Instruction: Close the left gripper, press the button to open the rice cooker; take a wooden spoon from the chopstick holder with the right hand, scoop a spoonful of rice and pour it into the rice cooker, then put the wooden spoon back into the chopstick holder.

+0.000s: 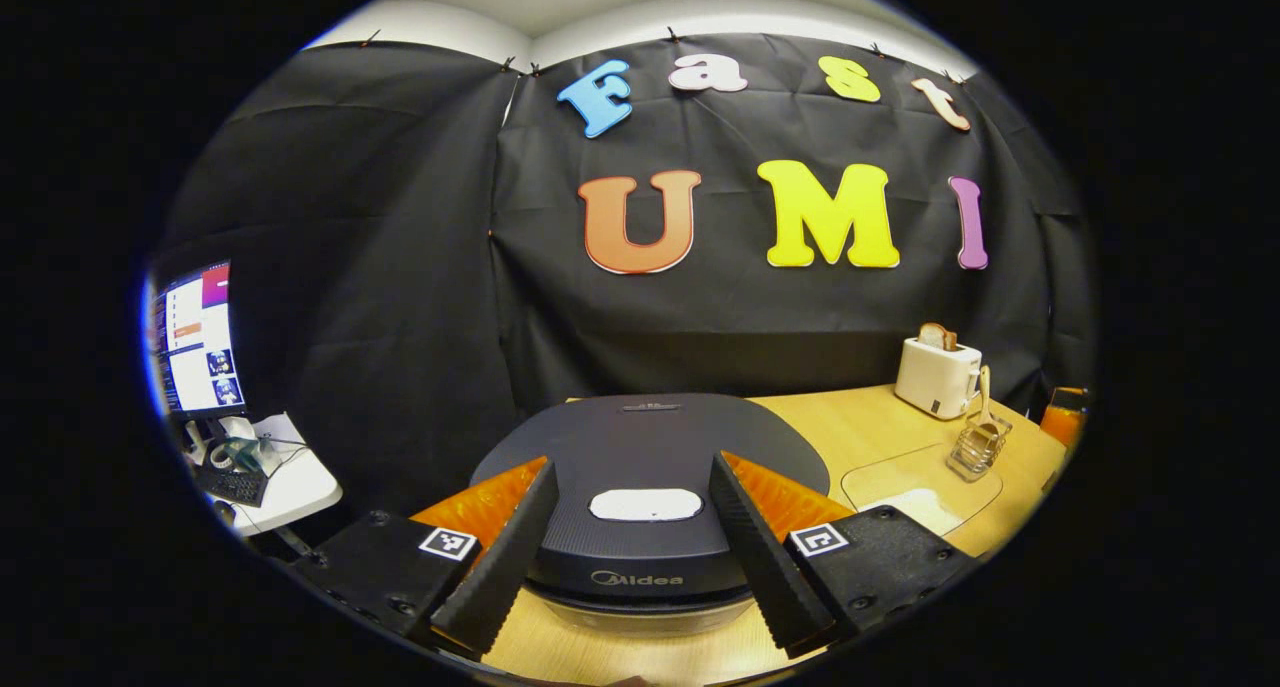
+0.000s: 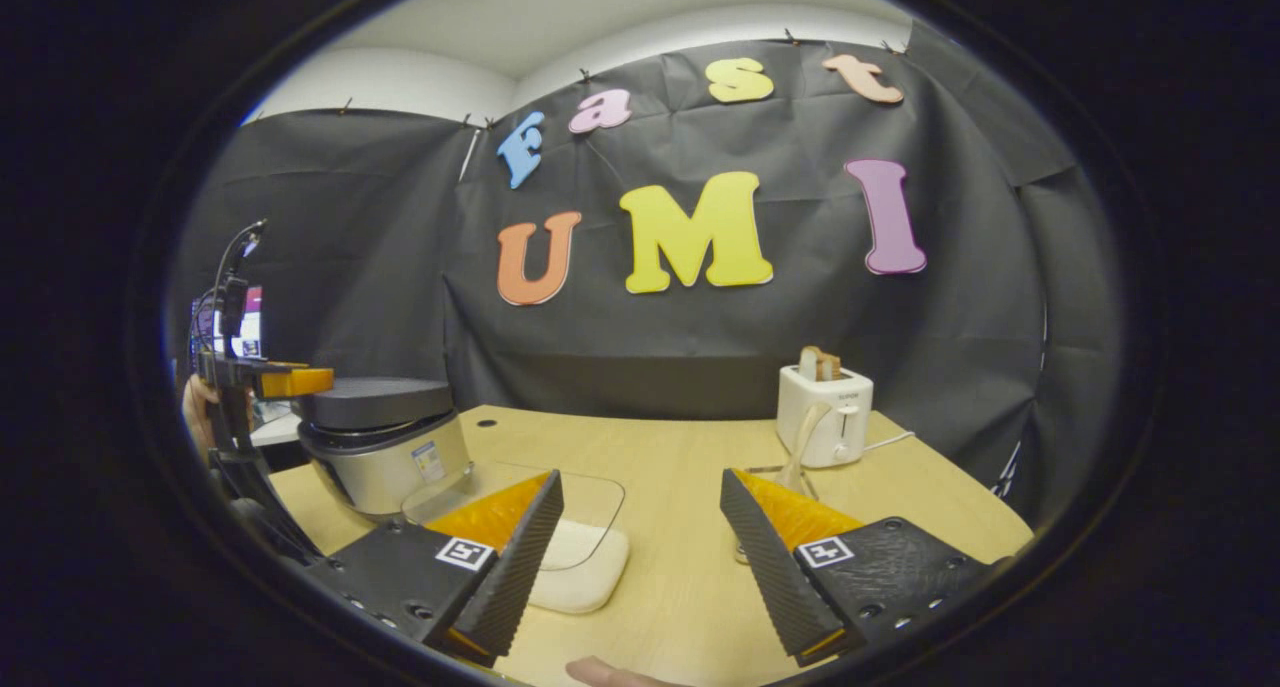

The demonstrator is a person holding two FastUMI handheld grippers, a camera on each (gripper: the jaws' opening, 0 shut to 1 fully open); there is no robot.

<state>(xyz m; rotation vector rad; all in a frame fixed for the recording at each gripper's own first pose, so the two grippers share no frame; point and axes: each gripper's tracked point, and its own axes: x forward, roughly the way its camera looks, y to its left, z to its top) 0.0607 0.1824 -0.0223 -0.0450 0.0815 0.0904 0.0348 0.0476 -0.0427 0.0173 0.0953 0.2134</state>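
While both our left claw (image 1: 640, 557) and right claw (image 2: 640, 567) stand apart, the closed rice cooker (image 1: 640, 467) sits near-left on the wooden tabletop (image 2: 690, 467), toaster (image 2: 825, 412) far right before black cloth.

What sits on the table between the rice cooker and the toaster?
In the right gripper view, a clear container of rice lies between rice cooker and toaster.

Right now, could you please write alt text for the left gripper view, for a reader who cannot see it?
The left gripper, fingers open, hovers over the closed dark lid of a rice cooker, straddling the pale oval button. To the right on the wooden table stand a white toaster and a wire chopstick holder with a wooden spoon.
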